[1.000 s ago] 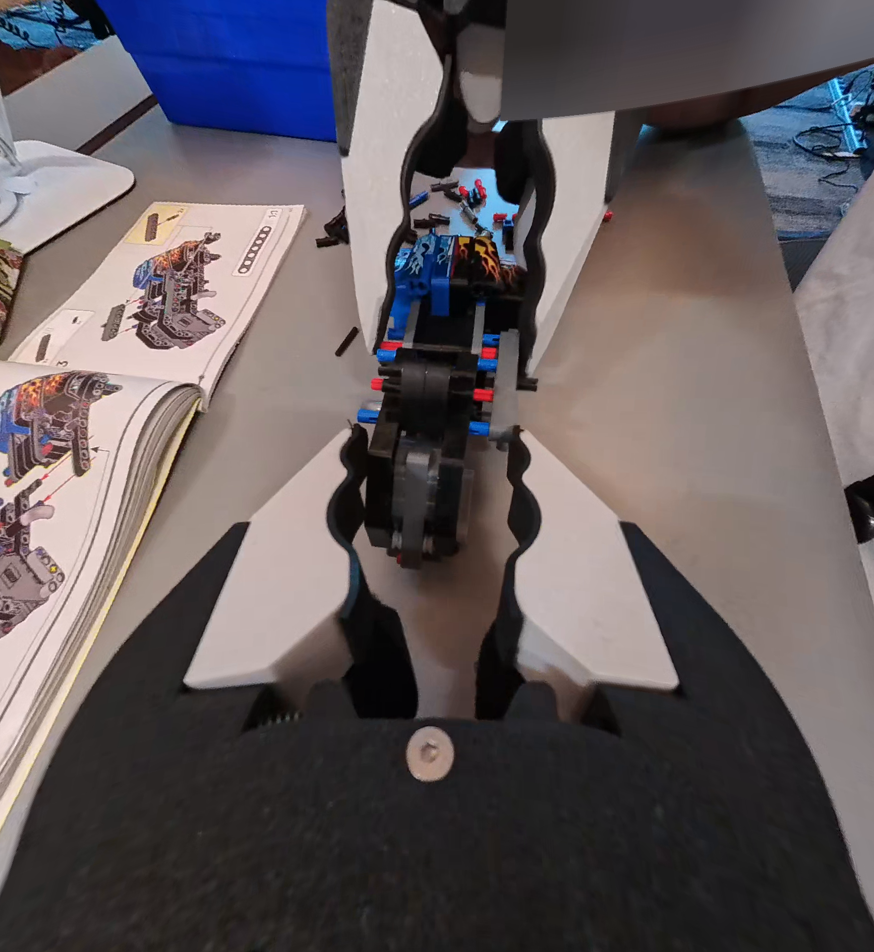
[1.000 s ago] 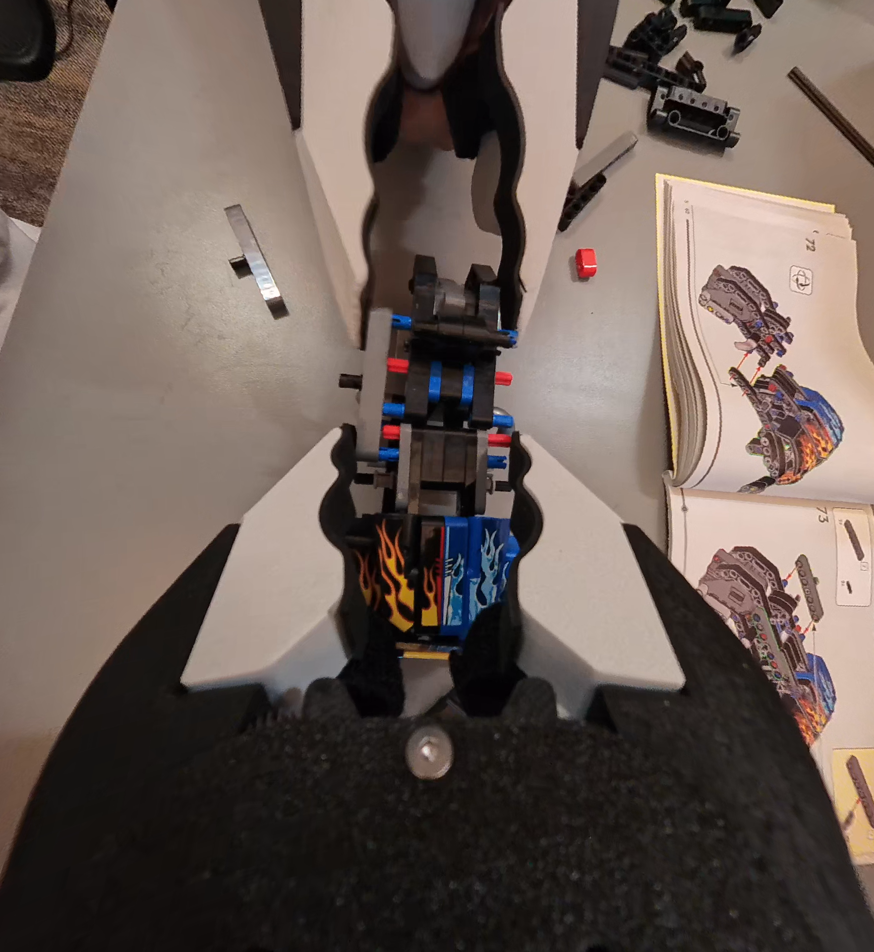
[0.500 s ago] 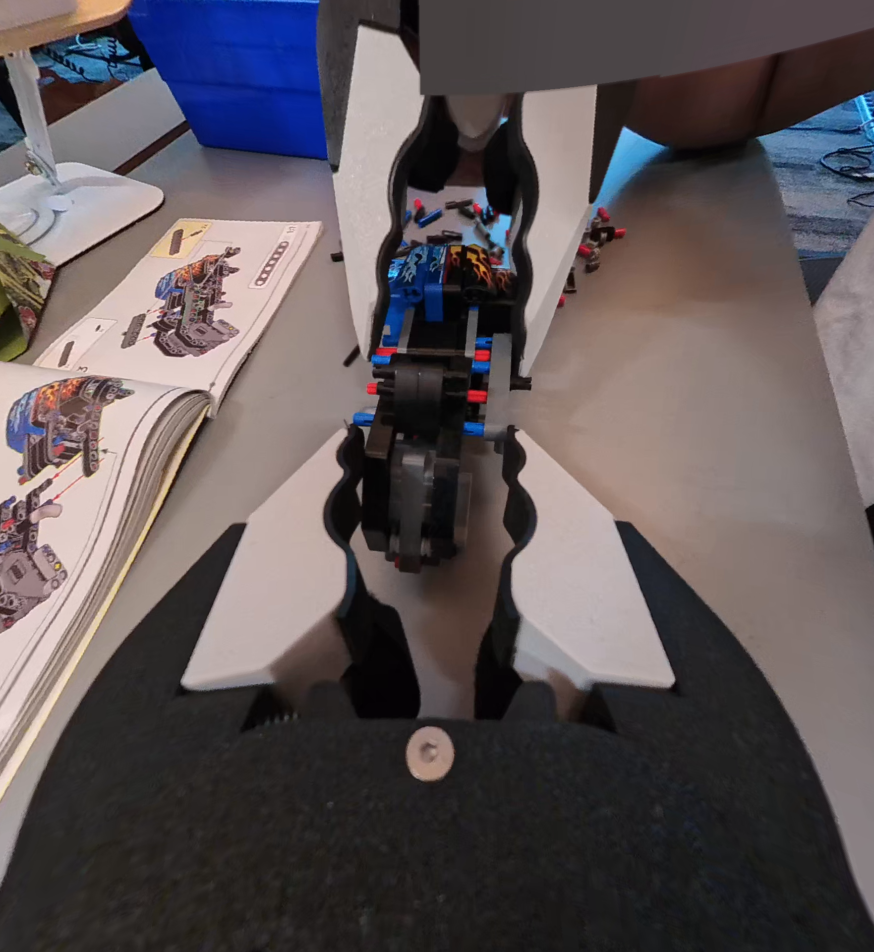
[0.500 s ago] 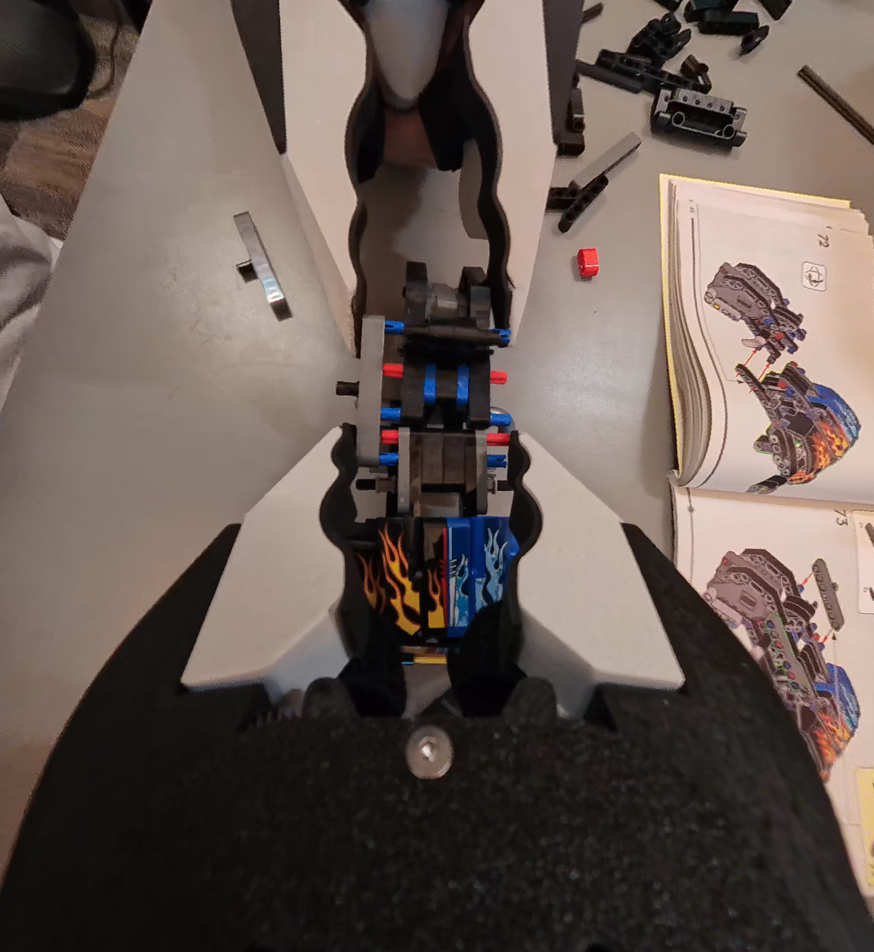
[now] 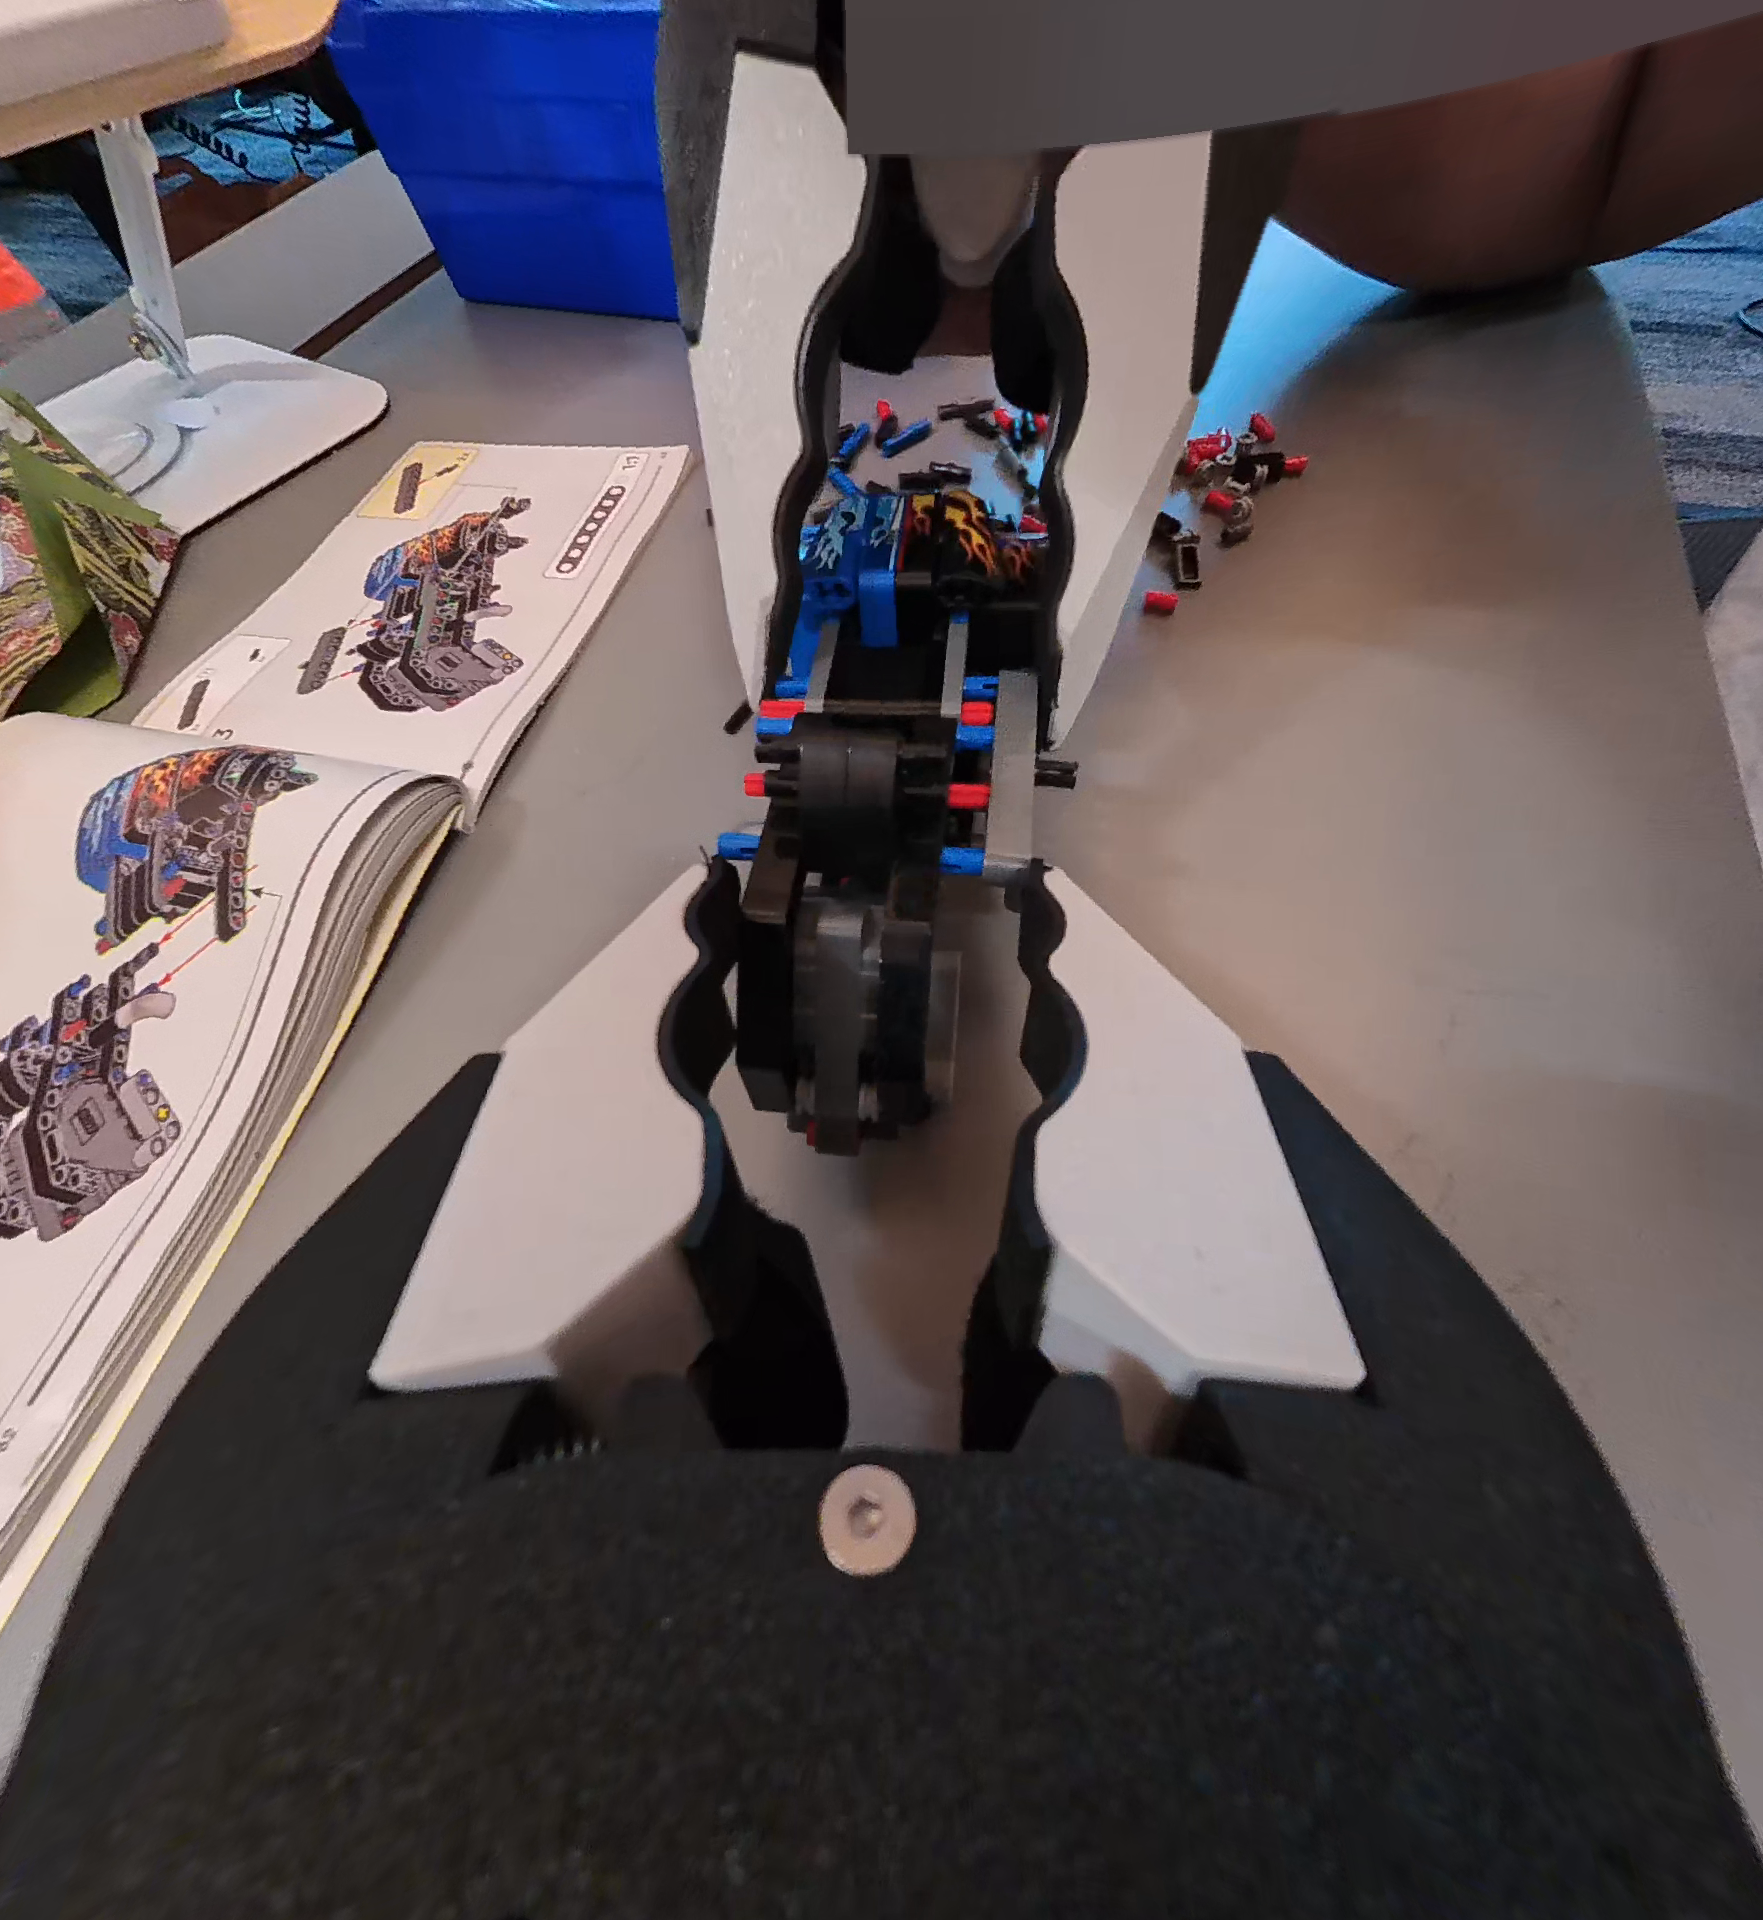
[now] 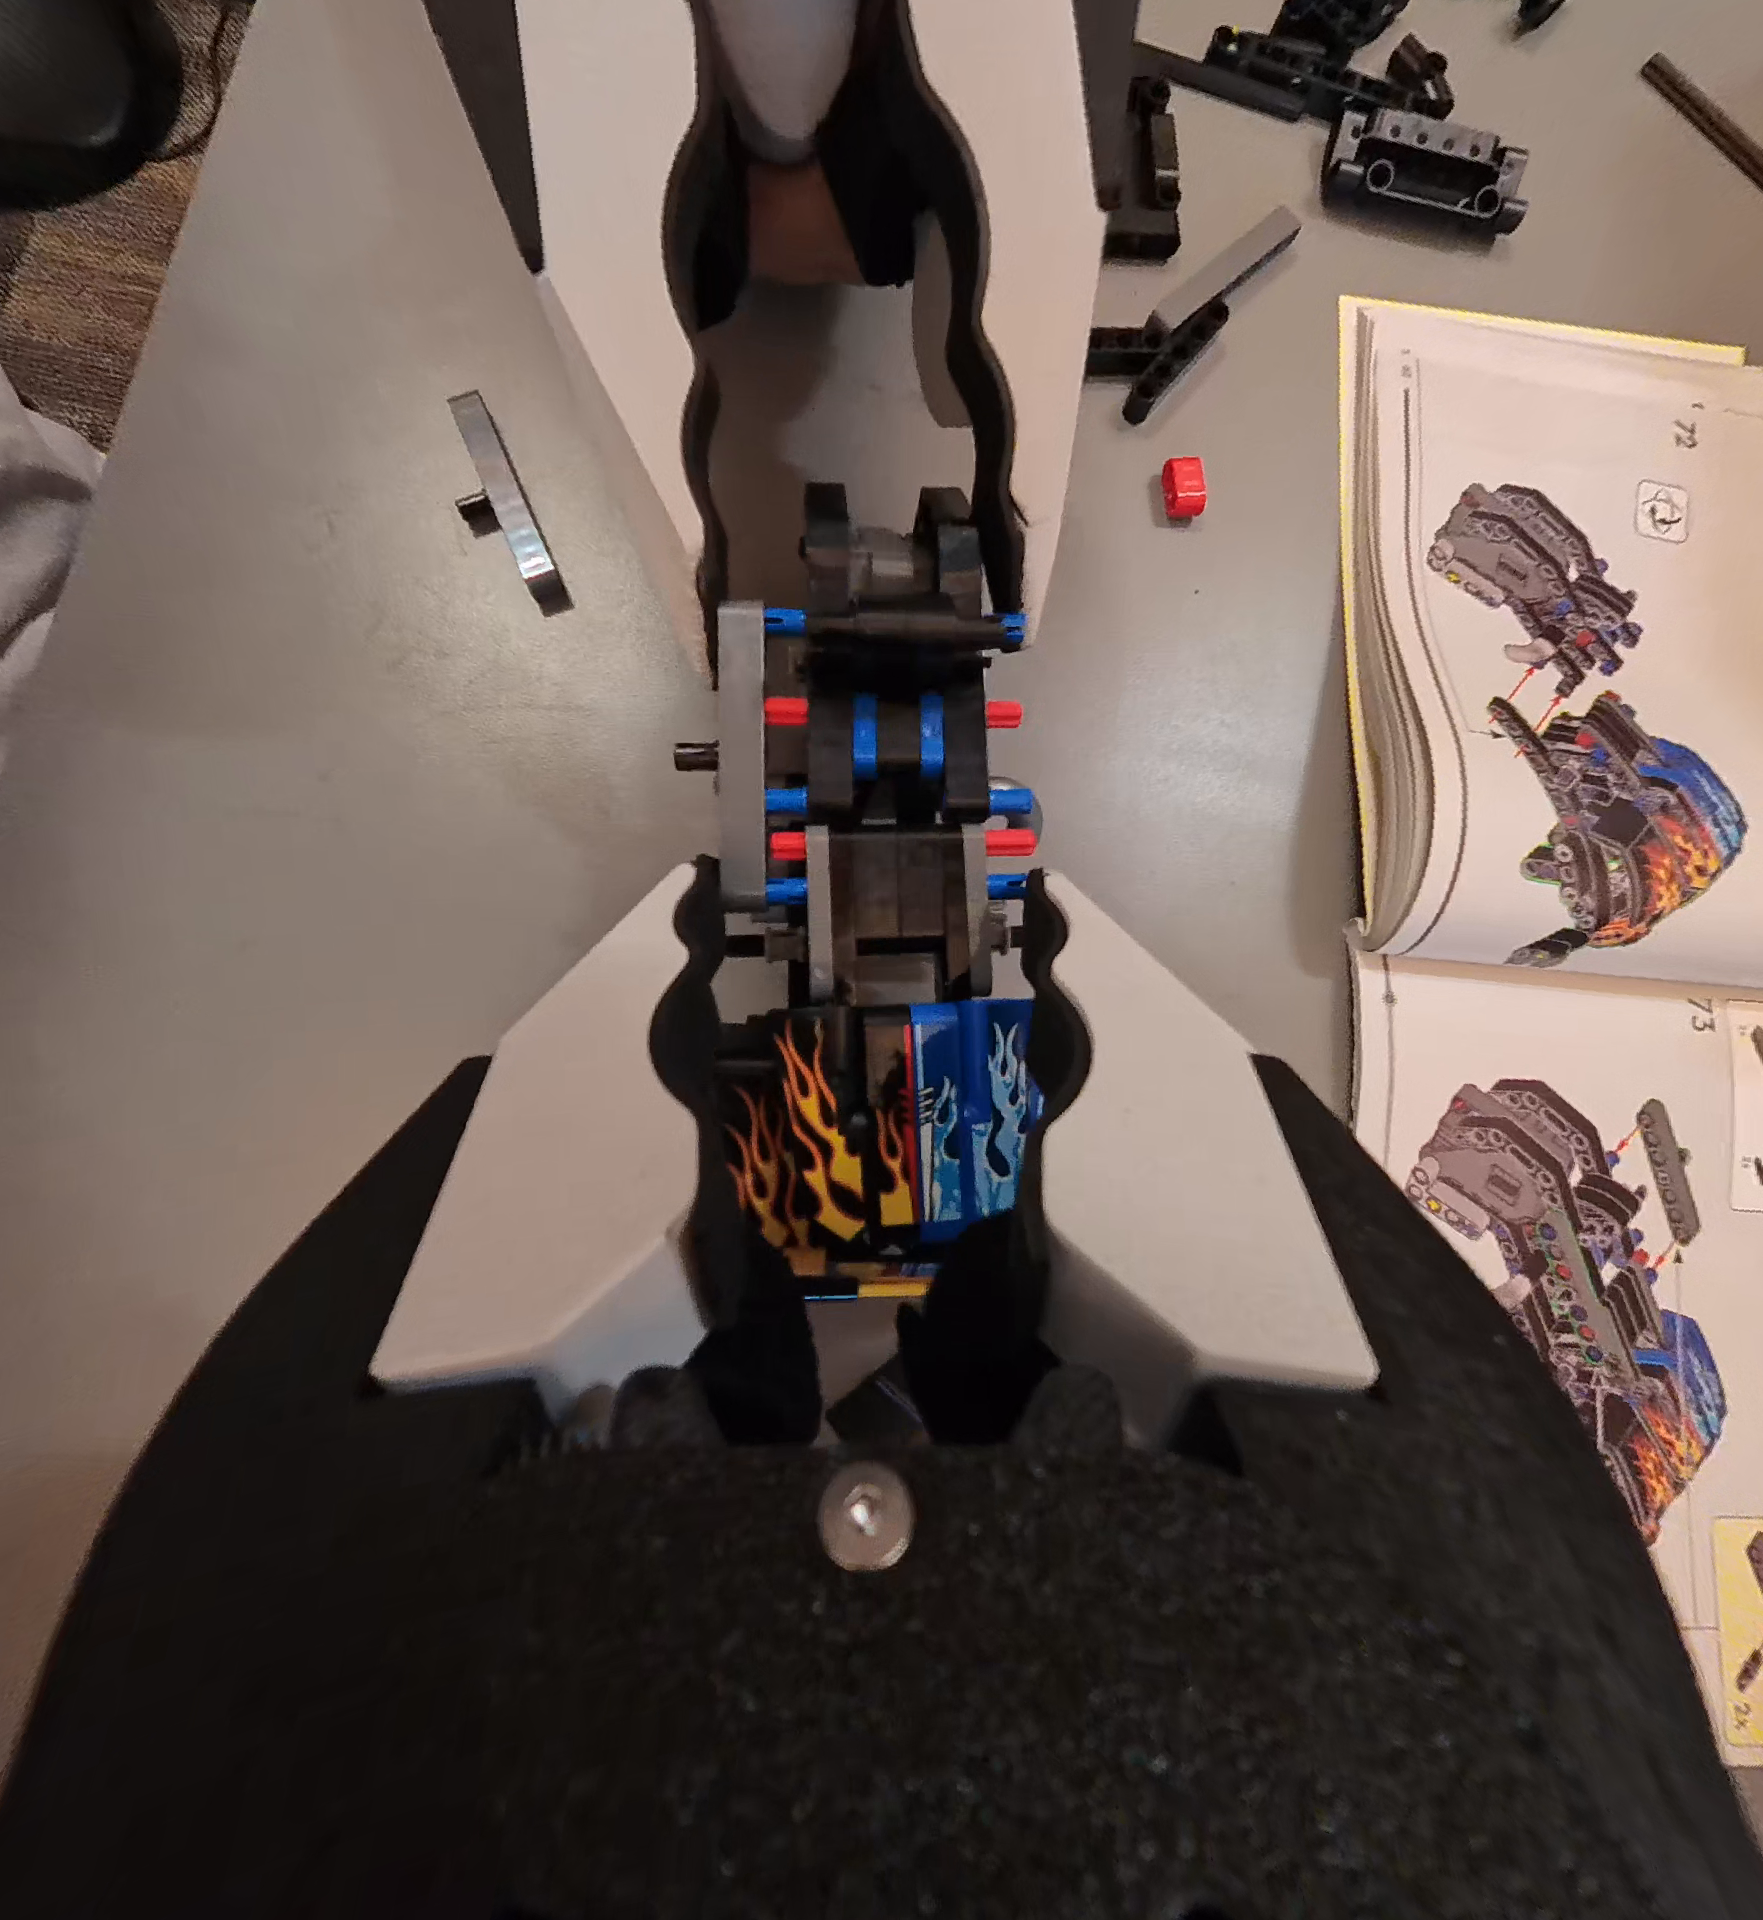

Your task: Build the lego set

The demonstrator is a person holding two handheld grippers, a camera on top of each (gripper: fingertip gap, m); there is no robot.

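Left gripper (image 5: 872,914) clamps the dark rear end of the lego model (image 5: 872,831); right gripper (image 6: 872,935) faces it, clamped on the flame-decal end (image 6: 877,1122). Model held between both above grey table (image 5: 1376,831). Open instruction booklet (image 5: 181,935) left; loose red and black pieces (image 5: 1220,488) far right; blue bin (image 5: 524,156) beyond.

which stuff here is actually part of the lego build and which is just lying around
Part of the job:
- lego model, held at its two ends by the right tongs and the left tongs
- open instruction booklet
- loose grey beam, red piece, black pieces, small red and black pins

Just lying about:
- blue bin
- white stand base
- green patterned paper
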